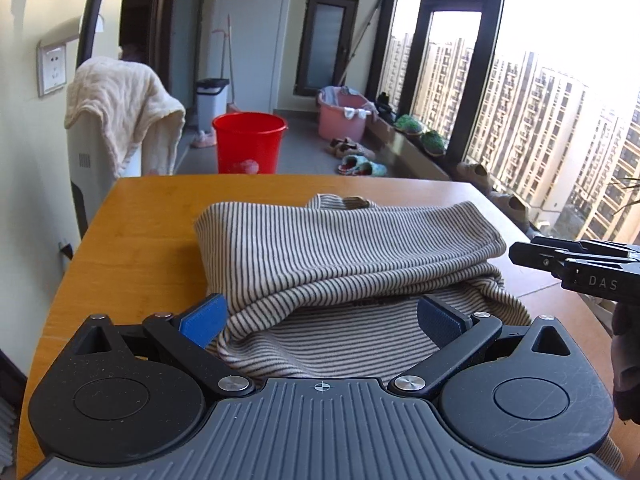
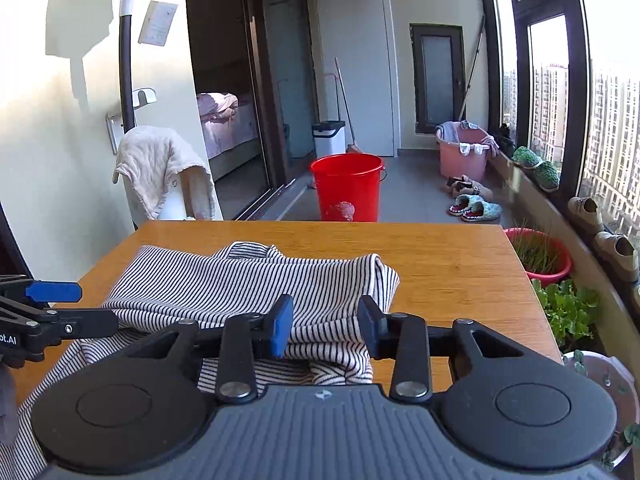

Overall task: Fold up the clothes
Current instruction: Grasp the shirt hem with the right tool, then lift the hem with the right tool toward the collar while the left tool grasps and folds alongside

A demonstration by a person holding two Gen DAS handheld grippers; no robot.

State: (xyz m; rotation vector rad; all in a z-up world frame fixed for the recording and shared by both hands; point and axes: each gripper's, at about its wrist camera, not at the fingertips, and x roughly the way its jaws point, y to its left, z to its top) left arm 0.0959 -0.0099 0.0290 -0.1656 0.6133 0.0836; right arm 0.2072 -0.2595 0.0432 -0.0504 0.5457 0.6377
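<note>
A striped beige and black garment (image 1: 340,256) lies partly folded on the wooden table (image 1: 136,240). My left gripper (image 1: 324,320) is open, its blue pads either side of the garment's near folds. The right gripper shows at the right edge of this view (image 1: 576,264). In the right wrist view the garment (image 2: 248,276) lies on the table (image 2: 448,264). My right gripper (image 2: 326,326) is open over its near right corner, with a bunched fold between the pads. The left gripper (image 2: 52,308) shows at the left edge.
Beyond the table's far edge stand a red bucket (image 2: 348,188), a pink basin (image 2: 464,156) and slippers (image 2: 476,208). A cream towel (image 2: 160,172) hangs at the left. Potted plants (image 2: 568,312) and a window ledge with shoes run along the right.
</note>
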